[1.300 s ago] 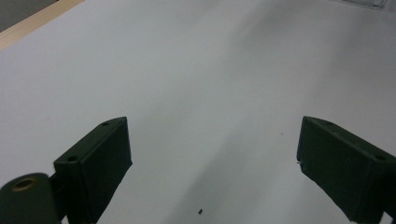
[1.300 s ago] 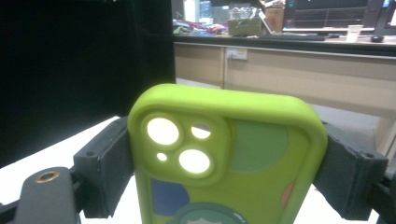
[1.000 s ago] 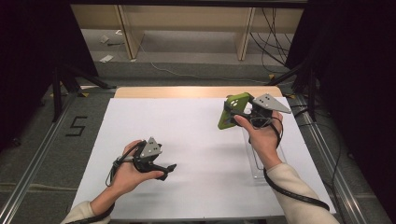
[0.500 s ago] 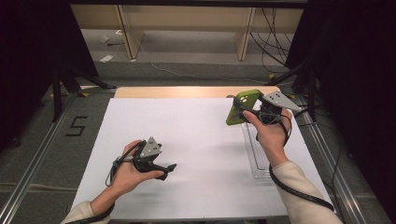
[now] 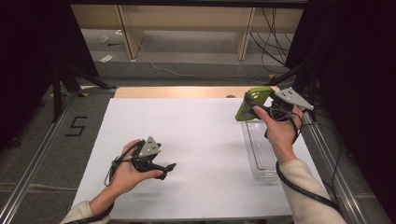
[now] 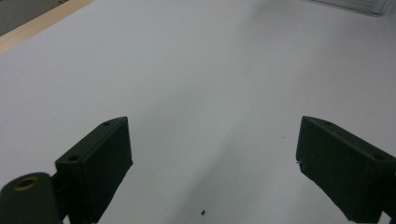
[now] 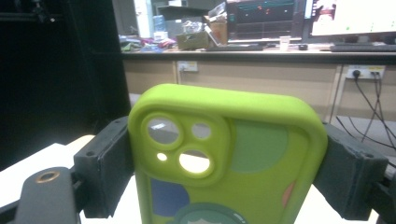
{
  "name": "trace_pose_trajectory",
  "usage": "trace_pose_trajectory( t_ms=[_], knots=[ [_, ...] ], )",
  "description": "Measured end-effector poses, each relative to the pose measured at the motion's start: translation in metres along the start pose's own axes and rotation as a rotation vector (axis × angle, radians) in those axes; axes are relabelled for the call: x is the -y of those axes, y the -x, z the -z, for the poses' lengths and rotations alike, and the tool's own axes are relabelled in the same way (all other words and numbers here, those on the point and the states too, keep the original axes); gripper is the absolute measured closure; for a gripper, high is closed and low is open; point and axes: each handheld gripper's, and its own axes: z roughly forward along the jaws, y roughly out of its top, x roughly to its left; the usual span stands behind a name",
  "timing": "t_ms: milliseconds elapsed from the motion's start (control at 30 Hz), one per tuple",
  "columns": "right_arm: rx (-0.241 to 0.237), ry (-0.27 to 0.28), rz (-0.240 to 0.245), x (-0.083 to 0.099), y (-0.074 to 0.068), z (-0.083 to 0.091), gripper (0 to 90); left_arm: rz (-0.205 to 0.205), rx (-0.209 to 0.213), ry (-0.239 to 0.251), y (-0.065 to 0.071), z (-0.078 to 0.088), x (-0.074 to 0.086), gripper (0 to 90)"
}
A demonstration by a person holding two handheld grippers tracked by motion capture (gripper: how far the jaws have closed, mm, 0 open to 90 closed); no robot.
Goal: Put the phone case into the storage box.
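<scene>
1. The right gripper is held up over the far right part of the table, its jaws clamped on the two long edges of a lime-green phone case.
2. In the right gripper view the phone case stands upright between the black jaws, camera cut-outs at top left and its printed back towards the lens. Coloured patches and part of a round design show on it; the lower part is cut off by the frame.
3. The case is in the air, touching neither the table nor the tray.
4. A clear plastic tray lies on the white sheet along the right edge, under the right forearm and just on the near side of the raised case. Through the glare, I cannot tell whether anything lies in it.
5. The left gripper rests low at the near left of the table, well apart from the case.
6. In the left gripper view its jaws stand wide apart with bare white surface between them, gripping nothing.
</scene>
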Motion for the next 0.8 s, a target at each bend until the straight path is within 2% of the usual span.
trace_pose_trajectory(
  t_ms=[367, 800],
  knots=[
    [0.047, -0.006, -0.012, -0.001, 0.016, 0.005, 16.6, 0.000, -0.007, 0.002, -0.001, 0.001, 0.000, 10.1],
    [0.078, -0.021, -0.014, 0.002, 0.026, 0.006, 16.5, 0.012, -0.022, 0.004, -0.007, 0.008, 0.006, 10.2]
  ],
)
